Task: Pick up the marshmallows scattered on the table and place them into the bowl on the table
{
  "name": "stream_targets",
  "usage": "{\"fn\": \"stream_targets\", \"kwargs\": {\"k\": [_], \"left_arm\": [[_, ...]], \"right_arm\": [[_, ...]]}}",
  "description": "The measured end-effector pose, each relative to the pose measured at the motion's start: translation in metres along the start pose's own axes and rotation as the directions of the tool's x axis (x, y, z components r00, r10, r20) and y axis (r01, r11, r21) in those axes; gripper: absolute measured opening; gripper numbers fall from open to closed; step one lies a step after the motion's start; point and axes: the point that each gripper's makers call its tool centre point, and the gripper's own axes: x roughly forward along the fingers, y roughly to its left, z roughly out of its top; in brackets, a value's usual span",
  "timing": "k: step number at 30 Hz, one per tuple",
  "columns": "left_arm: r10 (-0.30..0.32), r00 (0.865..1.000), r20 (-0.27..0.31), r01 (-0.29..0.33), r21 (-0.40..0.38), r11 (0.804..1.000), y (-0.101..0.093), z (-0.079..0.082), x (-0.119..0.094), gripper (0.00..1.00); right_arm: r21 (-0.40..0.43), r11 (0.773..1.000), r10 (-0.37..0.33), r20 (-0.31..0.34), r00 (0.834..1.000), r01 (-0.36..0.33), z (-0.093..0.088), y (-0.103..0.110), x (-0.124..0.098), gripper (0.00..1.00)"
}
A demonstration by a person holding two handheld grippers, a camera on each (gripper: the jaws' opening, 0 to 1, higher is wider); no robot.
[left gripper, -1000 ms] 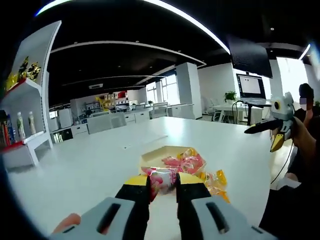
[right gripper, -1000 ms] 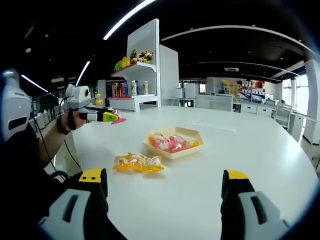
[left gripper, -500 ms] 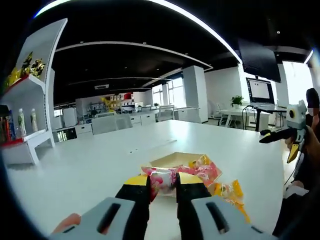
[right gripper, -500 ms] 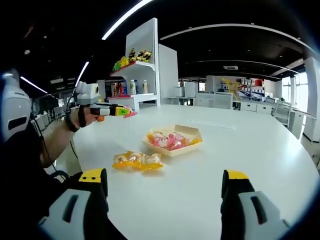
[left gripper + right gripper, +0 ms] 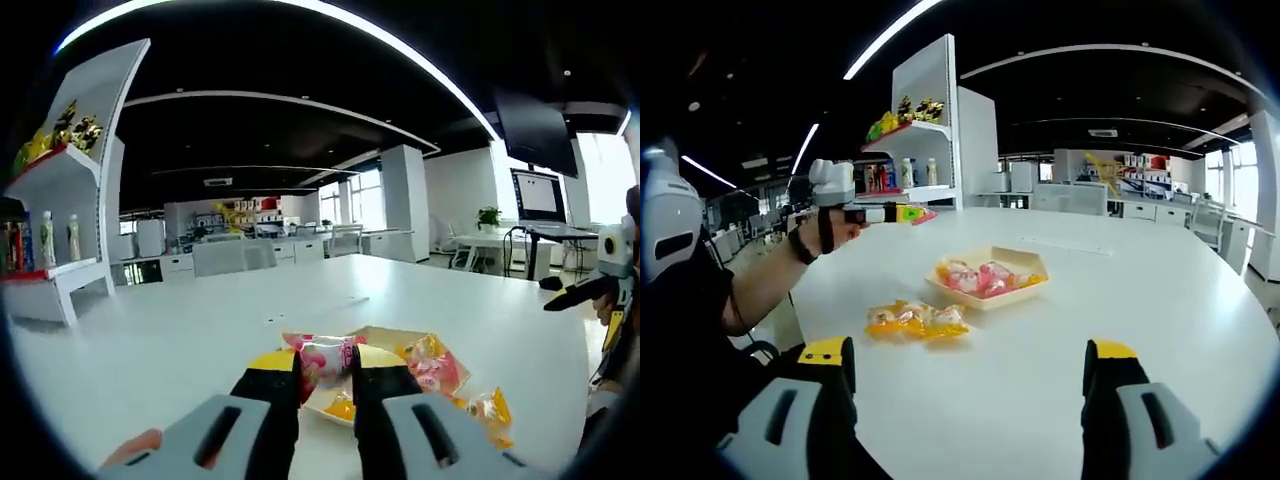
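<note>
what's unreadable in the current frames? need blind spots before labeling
- Left gripper view: near rim of the bowl and part of its contents are hidden behind the left gripper and the pink marshmallow packet it clamps.
- Left gripper view: the loose marshmallows are cut off by the picture's lower edge.
- Right gripper view: packets in the bowl overlap, so no count; the right gripper is open.
- Both views: labels on the shelf bottles are too small.
</note>
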Motion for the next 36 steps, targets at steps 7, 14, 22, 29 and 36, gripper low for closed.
{"fn": "stream_targets", "kwargs": {"k": [7, 14, 22, 29, 36], "left_arm": [[0.04, 0.999, 0.037, -0.04, 0.021, 0.999, 0.001, -0.005, 0.021, 0.2], [0.053, 0.997, 0.048, -0.057, 0.078, 0.995, -0.002, -0.009, 0.038, 0.2], [0.034, 0.999, 0.032, -0.035, 0.019, 0.999, -0.011, -0.02, 0.055, 0.2], [0.039, 0.999, 0.022, -0.04, 0.012, 0.999, -0.011, -0.029, 0.068, 0.2], [0.016, 1.0, -0.006, -0.016, 0.011, 1.0, -0.018, -0.04, 0.079, 0.2]], "right_arm": [[0.003, 1.0, 0.001, 0.003, 1.0, -0.001, 0.0, -0.002, -0.002, 0.92], [0.002, 1.0, 0.003, -0.005, 1.0, -0.003, -0.001, -0.002, 0.001, 0.92], [0.002, 1.0, 0.01, -0.014, 1.0, -0.01, -0.001, 0.001, 0.008, 0.92], [-0.001, 1.0, 0.017, -0.026, 1.0, -0.017, -0.002, 0.004, 0.012, 0.92], [-0.003, 1.0, 0.023, -0.027, 0.999, -0.023, -0.001, 0.005, 0.014, 0.92]]}}
